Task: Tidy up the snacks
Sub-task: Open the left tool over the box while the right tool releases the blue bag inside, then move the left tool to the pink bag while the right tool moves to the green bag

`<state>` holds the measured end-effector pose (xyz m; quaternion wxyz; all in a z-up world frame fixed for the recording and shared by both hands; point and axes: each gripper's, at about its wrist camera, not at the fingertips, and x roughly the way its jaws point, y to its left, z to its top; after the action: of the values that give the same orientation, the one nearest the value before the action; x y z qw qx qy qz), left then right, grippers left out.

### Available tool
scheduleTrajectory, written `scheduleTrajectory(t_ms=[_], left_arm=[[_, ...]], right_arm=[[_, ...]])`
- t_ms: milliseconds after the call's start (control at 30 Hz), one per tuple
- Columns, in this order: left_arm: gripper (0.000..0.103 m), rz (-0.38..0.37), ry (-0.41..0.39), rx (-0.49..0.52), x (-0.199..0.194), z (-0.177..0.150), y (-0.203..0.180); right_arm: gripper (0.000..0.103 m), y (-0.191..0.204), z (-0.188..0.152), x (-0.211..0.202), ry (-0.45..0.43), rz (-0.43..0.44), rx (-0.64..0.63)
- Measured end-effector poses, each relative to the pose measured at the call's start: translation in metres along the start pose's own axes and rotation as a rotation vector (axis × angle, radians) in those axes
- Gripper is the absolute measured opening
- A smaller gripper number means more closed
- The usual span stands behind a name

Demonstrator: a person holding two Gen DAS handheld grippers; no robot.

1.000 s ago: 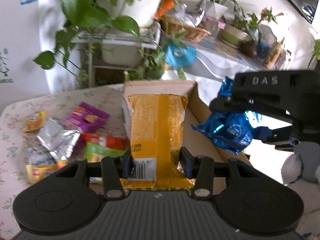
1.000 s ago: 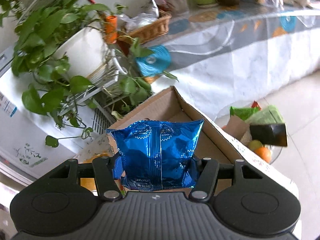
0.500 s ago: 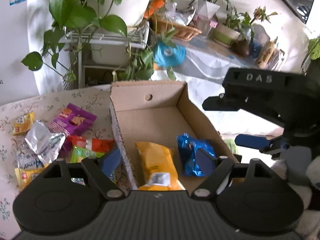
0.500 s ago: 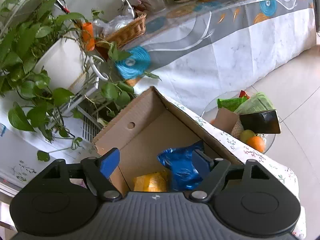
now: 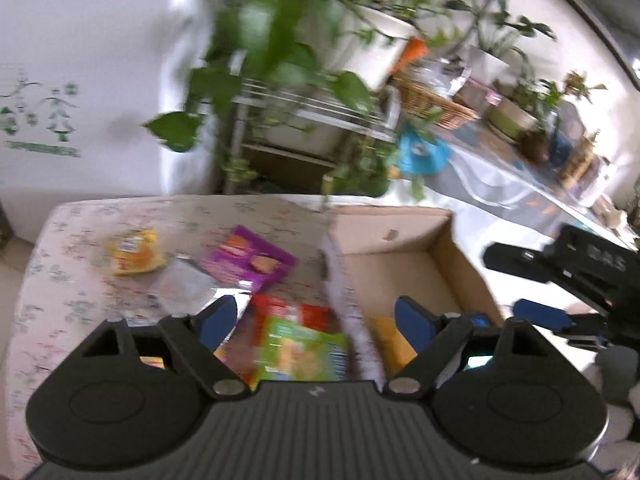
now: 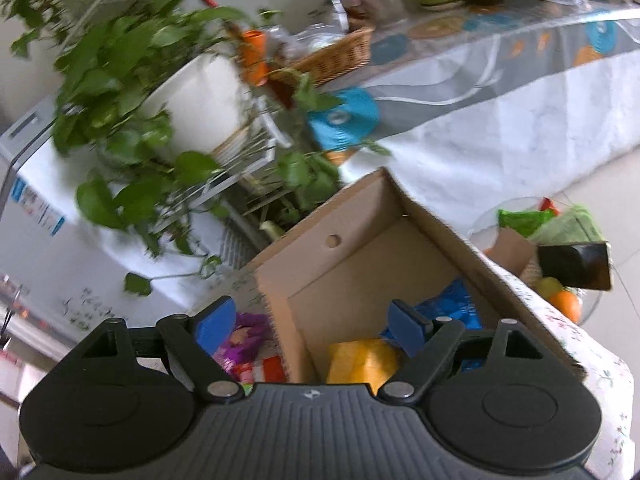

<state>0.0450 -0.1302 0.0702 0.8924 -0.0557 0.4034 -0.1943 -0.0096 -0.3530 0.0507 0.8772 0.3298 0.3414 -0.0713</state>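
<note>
- Overhead, both hand-held grippers hang above a flowered table (image 5: 72, 240) with their blue-padded fingers spread wide, holding nothing.
- Left gripper (image 5: 316, 320): it sits over the left wall of a cardboard box (image 5: 384, 220), above loose snacks.
- Right gripper (image 6: 312, 322): it hangs over the near end of the box (image 6: 360, 216); in the left view it shows at the far right (image 5: 560, 280).
- Inside the box, at its near end, a yellow packet (image 6: 360, 360) lies just left of a blue packet (image 6: 456, 304).
- Left of the box lie a purple packet (image 5: 248, 260), a silver packet (image 5: 180, 288), a small yellow packet (image 5: 134, 258), a red packet (image 5: 288, 308) and a green packet (image 5: 296, 348), blurred.
- Beyond the table stand leafy potted plants (image 6: 132, 92).
</note>
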Motion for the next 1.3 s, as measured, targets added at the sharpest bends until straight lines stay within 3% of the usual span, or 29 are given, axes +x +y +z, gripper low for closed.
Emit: scheduleTrajectory(t_ms=[267, 500, 800, 1133, 1300], left_arm=[[0.088, 0.111, 0.014, -0.046, -0.006, 0.0, 0.06], [0.089, 0.168, 0.071, -0.056, 0.002, -0.021, 0.093], [0.089, 0.135, 0.179, -0.031, 0.042, -0.069, 0.075], [0.093, 0.172, 0.145, 0.013, 0.066, -0.085, 0.066], [0.095, 0.19, 0.172, -0.012, 0.068, -0.089, 0.08]], right_arm=[[0.089, 0.029, -0.014, 0.016, 0.072, 0.103, -0.113], [0.089, 0.049, -0.033, 0.039, 0.184, 0.179, -0.158], [0.089, 0.066, -0.046, 0.073, 0.27, 0.183, -0.174], [0.089, 0.078, -0.053, 0.114, 0.294, 0.099, -0.226], [0.092, 0.085, -0.061, 0.129, 0.322, 0.063, -0.265]])
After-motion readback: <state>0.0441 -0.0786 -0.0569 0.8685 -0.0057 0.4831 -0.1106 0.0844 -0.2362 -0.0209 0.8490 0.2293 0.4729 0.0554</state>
